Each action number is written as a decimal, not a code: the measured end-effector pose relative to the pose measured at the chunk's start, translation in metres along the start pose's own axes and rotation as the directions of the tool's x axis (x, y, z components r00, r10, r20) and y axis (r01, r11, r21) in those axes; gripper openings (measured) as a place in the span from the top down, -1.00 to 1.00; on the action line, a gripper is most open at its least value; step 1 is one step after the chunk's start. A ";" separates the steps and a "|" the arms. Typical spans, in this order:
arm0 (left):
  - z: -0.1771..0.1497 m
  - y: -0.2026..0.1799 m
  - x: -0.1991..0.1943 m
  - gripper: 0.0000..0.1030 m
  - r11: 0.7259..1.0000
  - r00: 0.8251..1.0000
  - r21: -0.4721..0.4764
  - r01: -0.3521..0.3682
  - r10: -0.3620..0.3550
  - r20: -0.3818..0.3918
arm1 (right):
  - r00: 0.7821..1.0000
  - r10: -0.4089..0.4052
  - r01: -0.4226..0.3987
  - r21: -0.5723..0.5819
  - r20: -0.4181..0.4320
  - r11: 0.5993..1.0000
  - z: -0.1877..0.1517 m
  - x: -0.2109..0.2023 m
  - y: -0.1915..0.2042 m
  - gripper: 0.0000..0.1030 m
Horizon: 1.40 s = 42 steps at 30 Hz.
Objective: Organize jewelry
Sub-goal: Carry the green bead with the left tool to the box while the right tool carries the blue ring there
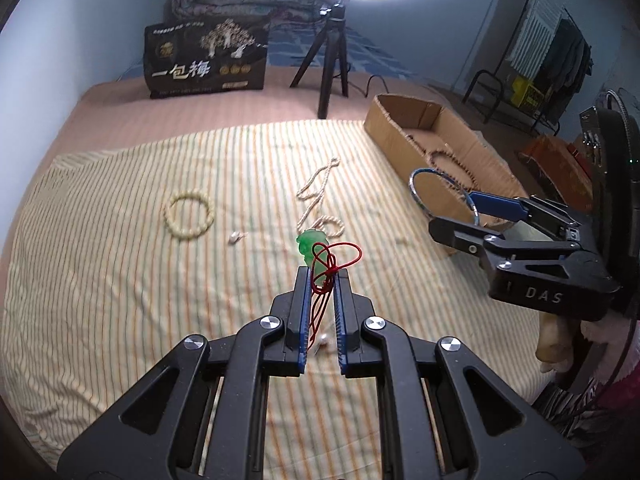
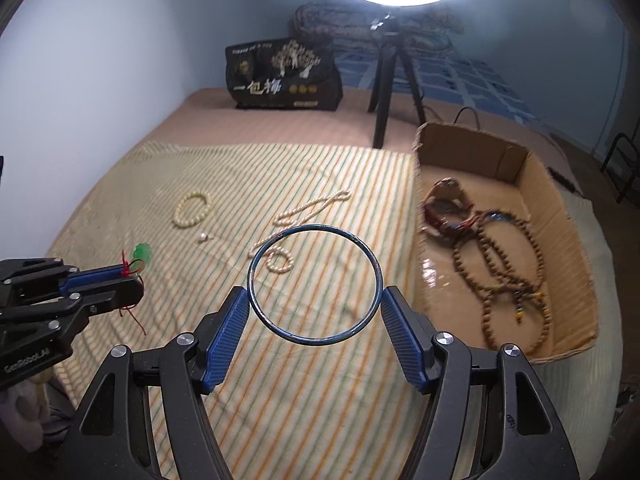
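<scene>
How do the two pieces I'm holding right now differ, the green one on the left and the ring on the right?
The green pendant is a small solid carving on a tangled red cord; the blue bangle is a thin, rigid open hoop. The left gripper pinches the pendant nearly closed; the right gripper spans the bangle's width. Both are held above the striped cloth.
</scene>
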<state>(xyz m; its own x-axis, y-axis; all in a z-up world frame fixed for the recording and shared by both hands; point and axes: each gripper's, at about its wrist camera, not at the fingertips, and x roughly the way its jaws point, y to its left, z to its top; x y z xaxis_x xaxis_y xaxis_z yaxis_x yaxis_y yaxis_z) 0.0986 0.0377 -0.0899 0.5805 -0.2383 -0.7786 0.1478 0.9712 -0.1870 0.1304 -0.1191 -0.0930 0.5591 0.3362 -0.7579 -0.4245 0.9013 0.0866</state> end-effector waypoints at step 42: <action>0.092 -0.131 0.095 0.83 0.987 0.992 0.104 0.123 -0.123 -0.011 | 0.991 -0.132 0.131 0.170 -0.007 0.977 0.067 0.015 -0.175 -0.31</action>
<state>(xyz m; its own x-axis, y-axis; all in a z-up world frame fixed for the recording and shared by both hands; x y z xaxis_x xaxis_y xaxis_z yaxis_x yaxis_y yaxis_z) 0.2086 -0.1127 -0.0843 0.5491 -0.3558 -0.7563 0.3004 0.9284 -0.2187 0.2607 -0.2536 -0.0758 0.6049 0.2125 -0.7674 -0.2205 0.9708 0.0950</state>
